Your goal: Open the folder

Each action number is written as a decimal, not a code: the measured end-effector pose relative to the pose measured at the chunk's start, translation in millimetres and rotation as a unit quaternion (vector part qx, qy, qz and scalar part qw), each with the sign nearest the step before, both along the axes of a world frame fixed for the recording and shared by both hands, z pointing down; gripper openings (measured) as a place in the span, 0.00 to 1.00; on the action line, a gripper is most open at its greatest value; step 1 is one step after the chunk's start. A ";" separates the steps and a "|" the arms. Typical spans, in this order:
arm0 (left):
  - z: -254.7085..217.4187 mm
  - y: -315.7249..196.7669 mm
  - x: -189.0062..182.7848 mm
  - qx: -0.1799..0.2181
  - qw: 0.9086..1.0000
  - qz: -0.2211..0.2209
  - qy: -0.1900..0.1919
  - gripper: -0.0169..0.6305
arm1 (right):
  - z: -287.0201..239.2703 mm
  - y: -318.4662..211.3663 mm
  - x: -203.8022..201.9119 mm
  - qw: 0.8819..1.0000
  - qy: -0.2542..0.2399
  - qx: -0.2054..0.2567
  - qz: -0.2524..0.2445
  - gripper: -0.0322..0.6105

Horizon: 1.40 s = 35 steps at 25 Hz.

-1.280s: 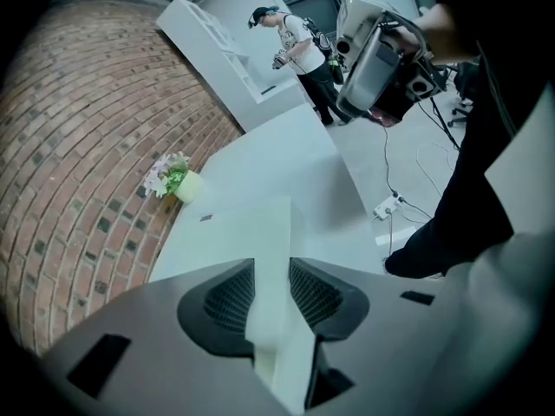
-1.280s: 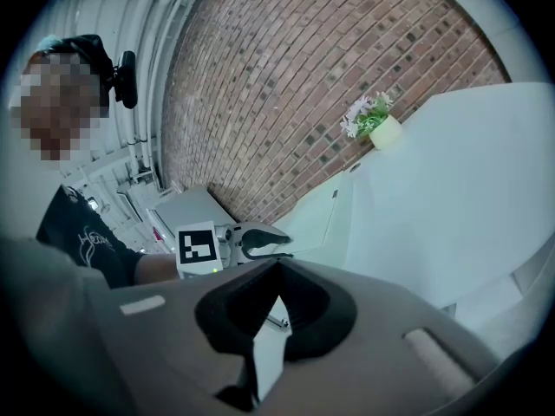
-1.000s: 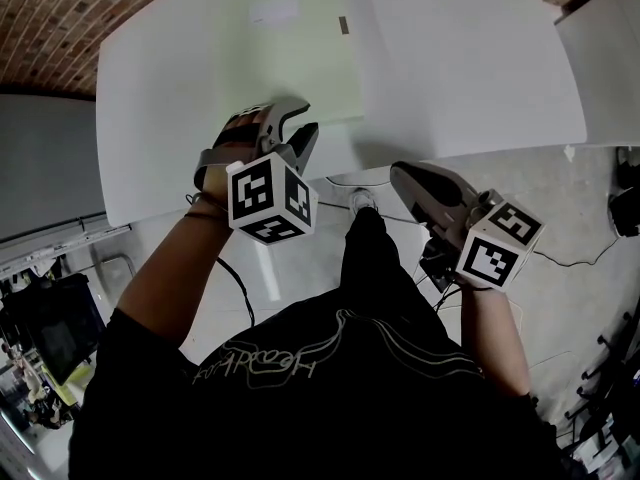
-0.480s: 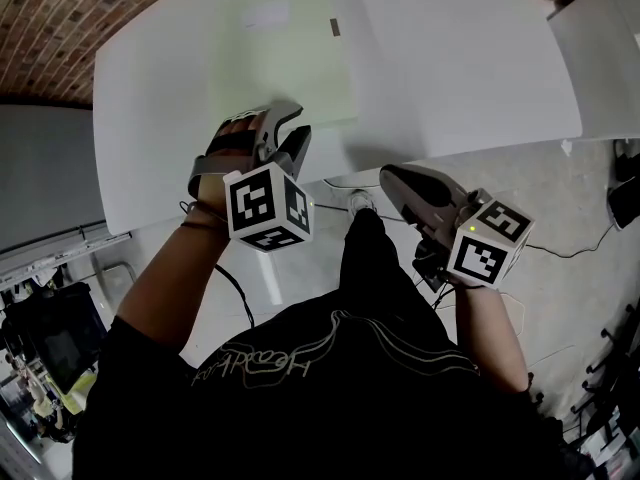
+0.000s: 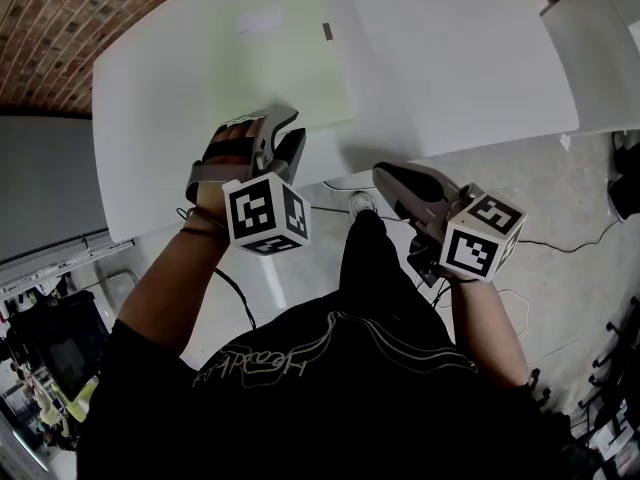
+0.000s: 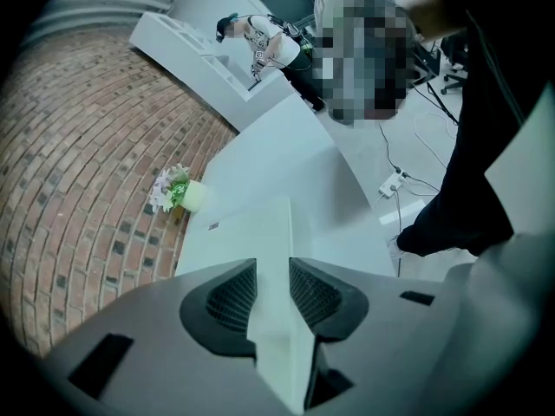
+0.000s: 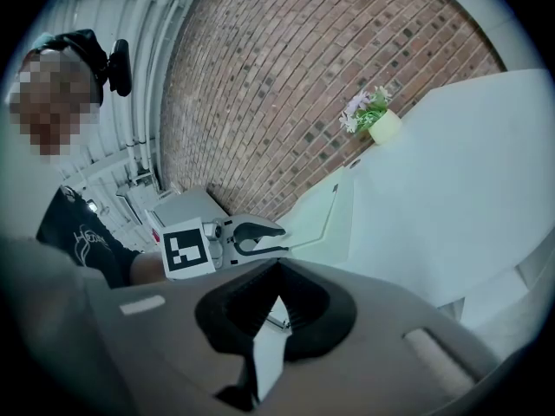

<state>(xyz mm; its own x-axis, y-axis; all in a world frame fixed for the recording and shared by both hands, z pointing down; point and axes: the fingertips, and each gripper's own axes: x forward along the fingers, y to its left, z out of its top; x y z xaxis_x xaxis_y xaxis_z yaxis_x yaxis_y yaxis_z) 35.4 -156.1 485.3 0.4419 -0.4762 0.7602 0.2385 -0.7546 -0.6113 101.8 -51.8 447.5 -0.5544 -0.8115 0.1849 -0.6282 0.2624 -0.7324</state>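
A pale green folder [image 5: 280,58] lies flat on the white table [image 5: 460,58], with a small tab on its right edge. My left gripper [image 5: 288,133] is at the folder's near edge. In the left gripper view, both dark pads of the left gripper [image 6: 273,271] press on the folder's [image 6: 260,224] thin edge, so it is shut on it. The right gripper view shows the left gripper [image 7: 260,237] clamped on the folder's [image 7: 321,215] corner. My right gripper [image 5: 385,175] hangs off the table, below its front edge. The right gripper [image 7: 276,271] is shut, with nothing held.
A small pot of flowers [image 6: 186,195] stands at the table's far end against a brick wall [image 7: 286,85]. A second white table [image 5: 600,38] is to the right. A power strip [image 6: 392,182] and cables lie on the floor. Another person [image 6: 260,42] works in the background.
Both grippers have drifted slightly left in the head view. The left gripper stays at the folder's near edge and the folder has not visibly moved.
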 end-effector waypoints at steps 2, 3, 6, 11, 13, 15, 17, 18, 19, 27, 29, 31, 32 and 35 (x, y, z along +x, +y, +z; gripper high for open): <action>1.3 -0.2 0.4 0.003 1.000 0.004 -0.003 0.21 | 2.9 -4.1 -0.7 1.000 0.000 -0.001 0.002 0.05; 1.5 -0.4 0.6 0.004 1.000 0.006 -0.003 0.18 | 4.3 -6.5 -1.2 1.000 0.000 -0.001 0.001 0.05; 1.2 0.6 2.3 0.011 1.000 0.010 -0.005 0.10 | 6.9 -11.7 -1.9 1.000 0.000 0.001 -0.002 0.05; 3.5 3.0 3.5 0.016 1.000 0.015 -0.013 0.07 | 9.7 -17.8 -2.6 1.000 -0.001 0.002 -0.005 0.05; 3.2 2.4 3.5 0.013 1.000 0.012 -0.013 0.07 | 11.0 -21.6 -2.2 1.000 0.000 0.002 -0.006 0.05; 2.1 1.8 3.2 0.007 1.000 0.007 -0.012 0.06 | 11.7 -26.0 -1.4 1.000 0.004 0.003 -0.005 0.05; 0.1 1.8 3.4 0.000 1.000 0.001 -0.007 0.06 | 13.2 -31.0 -1.4 1.000 0.016 0.005 -0.007 0.05; -1.1 1.8 3.5 -0.004 1.000 -0.002 -0.004 0.06 | 14.4 -33.9 -2.2 1.000 0.024 0.007 -0.010 0.05; -2.1 1.6 3.5 -0.008 1.000 -0.005 -0.001 0.05 | 15.6 -37.0 -3.4 0.999 0.033 0.009 -0.014 0.05; -8.8 0.6 3.6 -0.043 0.998 -0.030 0.020 0.05 | 16.8 -66.6 -4.0 0.996 0.084 0.034 -0.026 0.05; -9.8 2.3 4.1 -0.049 0.998 -0.033 0.021 0.05 | 18.8 -70.9 -2.4 0.994 0.104 0.035 -0.028 0.05; -9.9 3.4 4.4 -0.052 0.998 -0.031 0.023 0.05 | 22.2 -73.6 -0.4 0.991 0.129 0.035 -0.029 0.05; -10.0 3.6 4.5 -0.053 0.998 -0.030 0.024 0.05 | 23.7 -74.7 1.2 0.989 0.143 0.036 -0.028 0.05; -10.7 4.3 5.4 -0.056 0.998 -0.030 0.028 0.05 | 28.2 -77.1 4.9 0.984 0.172 0.040 -0.027 0.05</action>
<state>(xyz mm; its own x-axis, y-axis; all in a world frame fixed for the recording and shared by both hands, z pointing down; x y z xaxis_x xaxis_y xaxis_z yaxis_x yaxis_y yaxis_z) 40.8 -151.8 474.6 0.4592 -0.4159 0.7850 0.1585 -0.8311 -0.5330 106.7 -128.9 475.7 -0.5130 -0.8019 0.3062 -0.8186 0.3498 -0.4556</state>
